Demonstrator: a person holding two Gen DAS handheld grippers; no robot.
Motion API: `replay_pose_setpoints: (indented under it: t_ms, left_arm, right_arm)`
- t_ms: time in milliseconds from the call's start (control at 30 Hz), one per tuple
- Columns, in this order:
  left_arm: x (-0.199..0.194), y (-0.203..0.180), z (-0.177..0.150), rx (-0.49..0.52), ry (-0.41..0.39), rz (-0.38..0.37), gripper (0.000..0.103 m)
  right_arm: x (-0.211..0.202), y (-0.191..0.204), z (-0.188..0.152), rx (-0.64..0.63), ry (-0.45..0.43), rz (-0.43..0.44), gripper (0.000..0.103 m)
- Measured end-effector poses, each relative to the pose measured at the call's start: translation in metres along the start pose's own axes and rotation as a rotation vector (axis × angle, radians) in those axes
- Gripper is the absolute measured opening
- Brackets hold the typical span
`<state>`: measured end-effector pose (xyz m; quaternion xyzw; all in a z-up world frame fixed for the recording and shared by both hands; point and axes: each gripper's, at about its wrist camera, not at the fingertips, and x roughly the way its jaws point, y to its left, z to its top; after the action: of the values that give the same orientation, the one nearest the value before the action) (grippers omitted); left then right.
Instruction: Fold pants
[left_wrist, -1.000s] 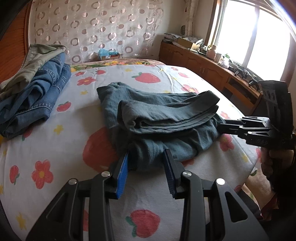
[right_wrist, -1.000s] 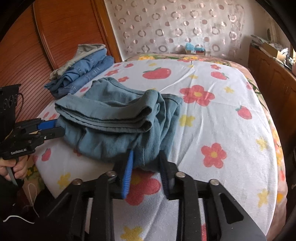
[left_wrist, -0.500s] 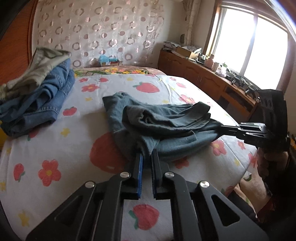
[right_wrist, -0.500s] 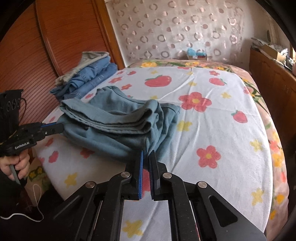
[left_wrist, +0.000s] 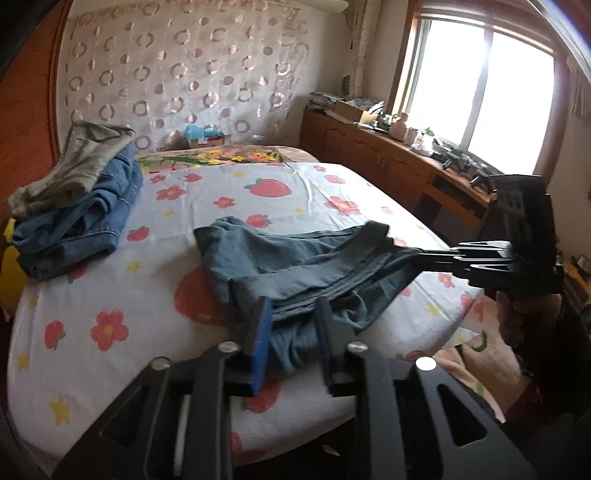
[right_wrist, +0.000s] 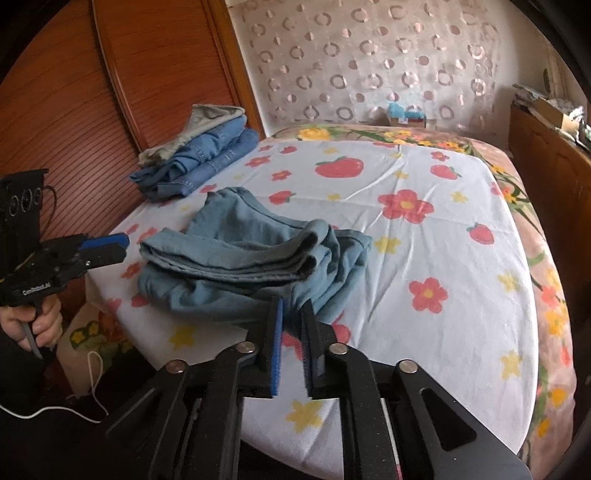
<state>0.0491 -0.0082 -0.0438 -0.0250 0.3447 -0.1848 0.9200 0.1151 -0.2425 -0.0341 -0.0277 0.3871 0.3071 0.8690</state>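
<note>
Grey-blue pants, part-folded and rumpled, on the flowered bed sheet toward the near edge of the bed

Left gripper at 6 o'clock in the left wrist view: jaws opening, apart, pants cloth bunched between the pads, no pinch

Right gripper at 6 o'clock in the right wrist view: jaws opening, narrow gap, pants edge just ahead; grip on the cloth cannot be told

Stack of folded jeans at 10 o'clock, well apart from the pants
</note>
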Motion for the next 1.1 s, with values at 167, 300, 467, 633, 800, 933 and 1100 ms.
replay_pose_setpoints:
  t_ms: [167, 300, 467, 633, 800, 933, 1100]
  left_arm:
    - [0.009, 0.003, -0.004, -0.001, 0.024, 0.016, 0.026]
    - [0.021, 0.007, -0.011, -0.016, 0.059, 0.025, 0.026]
    - [0.035, 0.011, -0.015, -0.023, 0.092, 0.04, 0.026]
    - [0.042, 0.013, -0.013, -0.033, 0.1, 0.042, 0.026]
    - [0.045, 0.013, -0.004, -0.022, 0.092, 0.048, 0.026]
    - [0.05, 0.016, 0.005, -0.017, 0.089, 0.055, 0.026]
    - [0.06, 0.02, 0.018, -0.009, 0.095, 0.061, 0.026]
  right_arm:
    - [0.001, 0.004, -0.002, -0.027, 0.004, -0.05, 0.043]
    - [0.01, 0.003, -0.002, -0.041, 0.021, -0.092, 0.049]
    - [0.029, 0.004, -0.002, -0.043, 0.062, -0.125, 0.056]
    - [0.043, 0.006, -0.004, -0.044, 0.096, -0.161, 0.058]
    - [0.039, 0.006, -0.004, -0.051, 0.083, -0.171, 0.065]
    - [0.039, 0.01, -0.001, -0.081, 0.088, -0.2, 0.066]
    - [0.042, 0.006, 0.007, -0.086, 0.09, -0.16, 0.066]
